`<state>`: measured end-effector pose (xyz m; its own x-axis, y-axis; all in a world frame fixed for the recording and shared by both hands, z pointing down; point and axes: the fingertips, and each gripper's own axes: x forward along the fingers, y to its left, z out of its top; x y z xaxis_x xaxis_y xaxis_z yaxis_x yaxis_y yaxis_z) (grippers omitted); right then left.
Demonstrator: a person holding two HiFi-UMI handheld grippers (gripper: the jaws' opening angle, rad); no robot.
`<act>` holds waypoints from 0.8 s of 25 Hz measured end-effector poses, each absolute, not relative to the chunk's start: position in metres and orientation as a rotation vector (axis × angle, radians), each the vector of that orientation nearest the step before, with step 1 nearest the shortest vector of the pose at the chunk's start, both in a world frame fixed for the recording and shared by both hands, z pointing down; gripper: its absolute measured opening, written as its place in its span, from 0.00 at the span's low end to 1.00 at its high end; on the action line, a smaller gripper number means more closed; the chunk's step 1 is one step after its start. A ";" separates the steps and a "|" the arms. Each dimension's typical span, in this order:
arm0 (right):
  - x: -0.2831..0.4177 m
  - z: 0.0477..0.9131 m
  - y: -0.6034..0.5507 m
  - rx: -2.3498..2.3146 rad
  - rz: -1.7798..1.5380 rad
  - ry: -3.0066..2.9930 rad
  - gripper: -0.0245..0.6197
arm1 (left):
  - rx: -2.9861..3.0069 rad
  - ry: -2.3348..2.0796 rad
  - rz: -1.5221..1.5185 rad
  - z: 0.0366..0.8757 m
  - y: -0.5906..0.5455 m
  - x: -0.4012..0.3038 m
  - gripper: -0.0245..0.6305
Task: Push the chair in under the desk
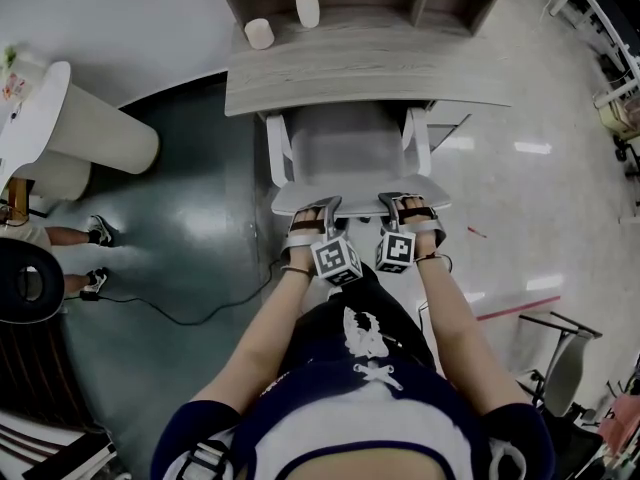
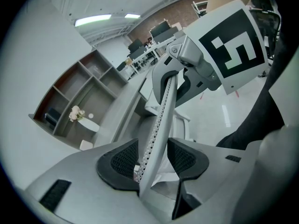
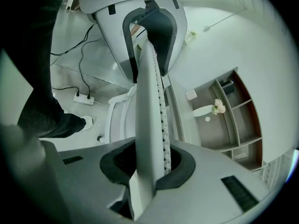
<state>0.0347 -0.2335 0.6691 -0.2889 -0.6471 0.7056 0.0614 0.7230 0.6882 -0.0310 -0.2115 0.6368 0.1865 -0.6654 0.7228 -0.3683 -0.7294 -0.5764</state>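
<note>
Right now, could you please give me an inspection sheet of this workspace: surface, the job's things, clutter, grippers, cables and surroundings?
Surface: grey wood-grain desk, shelves behind it.
Job's things: chair, its front end beneath the desk's edge, its back outside.
Clutter: vase of flowers and white cylinder at the desk's rear.
Grippers: left gripper open around the chair back's top edge, a gap beside one pad; right gripper shut on that same edge.
Cables: black cable across the floor left of the chair; power strip on the floor.
Surroundings: white round table and another person's feet at the left.
</note>
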 end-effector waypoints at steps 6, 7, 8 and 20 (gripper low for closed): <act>0.020 0.651 -0.242 0.500 -0.738 -1.804 0.14 | -2.193 0.988 -1.554 0.641 -0.217 -0.034 0.34; 0.022 0.653 -0.243 0.499 -0.739 -1.795 0.14 | -2.197 0.986 -1.553 0.641 -0.217 -0.033 0.34; 0.021 0.652 -0.244 0.497 -0.738 -1.797 0.14 | -2.199 0.982 -1.552 0.640 -0.218 -0.033 0.34; 0.030 0.666 -0.257 0.494 -0.744 -1.732 0.14 | -2.193 0.966 -1.522 0.634 -0.229 -0.033 0.34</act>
